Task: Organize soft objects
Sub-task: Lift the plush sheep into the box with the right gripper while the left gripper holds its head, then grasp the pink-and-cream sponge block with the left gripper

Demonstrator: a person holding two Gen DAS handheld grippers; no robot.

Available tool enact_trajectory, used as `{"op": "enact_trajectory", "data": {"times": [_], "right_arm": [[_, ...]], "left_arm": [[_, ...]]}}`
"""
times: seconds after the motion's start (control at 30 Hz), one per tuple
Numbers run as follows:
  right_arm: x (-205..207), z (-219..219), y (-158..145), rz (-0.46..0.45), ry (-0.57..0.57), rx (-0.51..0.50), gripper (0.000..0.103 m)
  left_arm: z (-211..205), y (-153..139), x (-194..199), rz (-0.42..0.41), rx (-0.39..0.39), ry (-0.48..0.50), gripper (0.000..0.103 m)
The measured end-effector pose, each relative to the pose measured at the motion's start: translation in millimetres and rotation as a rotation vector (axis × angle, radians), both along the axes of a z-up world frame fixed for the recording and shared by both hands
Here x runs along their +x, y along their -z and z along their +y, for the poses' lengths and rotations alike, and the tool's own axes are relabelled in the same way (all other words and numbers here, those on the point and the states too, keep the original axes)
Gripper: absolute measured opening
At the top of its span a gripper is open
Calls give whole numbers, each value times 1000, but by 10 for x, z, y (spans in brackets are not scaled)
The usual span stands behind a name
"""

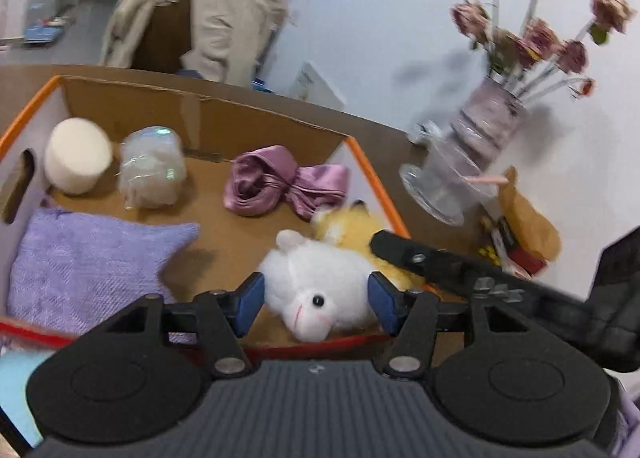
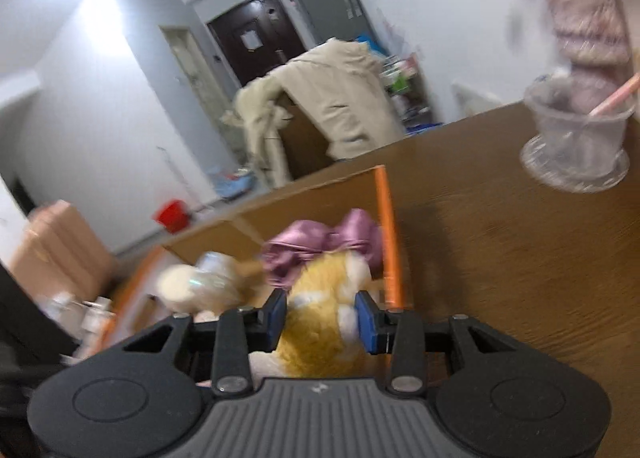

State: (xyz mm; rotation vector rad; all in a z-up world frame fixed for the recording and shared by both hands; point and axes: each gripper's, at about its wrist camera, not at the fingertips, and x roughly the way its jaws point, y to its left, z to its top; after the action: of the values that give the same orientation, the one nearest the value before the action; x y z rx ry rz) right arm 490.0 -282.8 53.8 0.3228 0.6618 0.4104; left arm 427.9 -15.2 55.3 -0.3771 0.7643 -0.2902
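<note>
Left tongs (image 1: 316,298) grip white plush (image 1: 312,290) (right: yellow plush (image 2: 320,322))

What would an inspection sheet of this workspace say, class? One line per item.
Surface: brown wooden table.
Job's things: cardboard box holds purple cushion, satin bow, cream roll, wrapped bundle.
Clutter: flower vase, glass bowl.
Grippers: left gripper around white plush; right gripper around yellow plush.
Cables: nothing seen.
Surroundings: beige coat, dark door, red bucket.
</note>
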Motion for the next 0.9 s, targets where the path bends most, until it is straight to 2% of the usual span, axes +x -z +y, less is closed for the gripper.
{"op": "enact_trajectory", "data": {"times": [0.07, 0.27, 0.37, 0.4, 0.47, 0.53, 0.57, 0.67, 0.7, 0.8, 0.83, 0.9], "right_arm": [[-27, 67, 0, -20, 33, -82, 26], [-304, 126, -262, -109, 60, -131, 30], [-542, 61, -544, -182, 51, -121, 42], [-647, 48, -630, -205, 50, -117, 43], [-917, 7, -786, -265, 36, -102, 45], [-1242, -20, -890, -324, 20, -96, 55], [-1407, -15, -910, -352, 18, -101, 63], [-1894, 7, -861, -420, 14, -117, 70], [-2044, 18, -811, -434, 16, -122, 76], [-2461, 85, -529, -454, 36, -149, 80], [-2568, 123, -430, -455, 40, -166, 82], [-2778, 202, -228, -454, 58, -206, 89]], "left_arm": [[42, -57, -46, -39, 3, -9, 64], [174, -314, -459, -113, -3, -20, 67], [208, -515, -777, -175, 31, -26, 71], [214, -586, -897, -202, 48, -27, 73], [225, -716, -1198, -274, 90, -28, 77], [232, -771, -1542, -360, 139, -43, 83], [246, -763, -1733, -405, 168, -65, 86], [258, -616, -2227, -490, 232, -115, 91], [269, -551, -2372, -517, 242, -116, 93], [304, -303, -2751, -580, 271, -119, 99], [323, -215, -2843, -584, 281, -118, 99], [356, -31, -2968, -541, 292, -123, 99]]}}
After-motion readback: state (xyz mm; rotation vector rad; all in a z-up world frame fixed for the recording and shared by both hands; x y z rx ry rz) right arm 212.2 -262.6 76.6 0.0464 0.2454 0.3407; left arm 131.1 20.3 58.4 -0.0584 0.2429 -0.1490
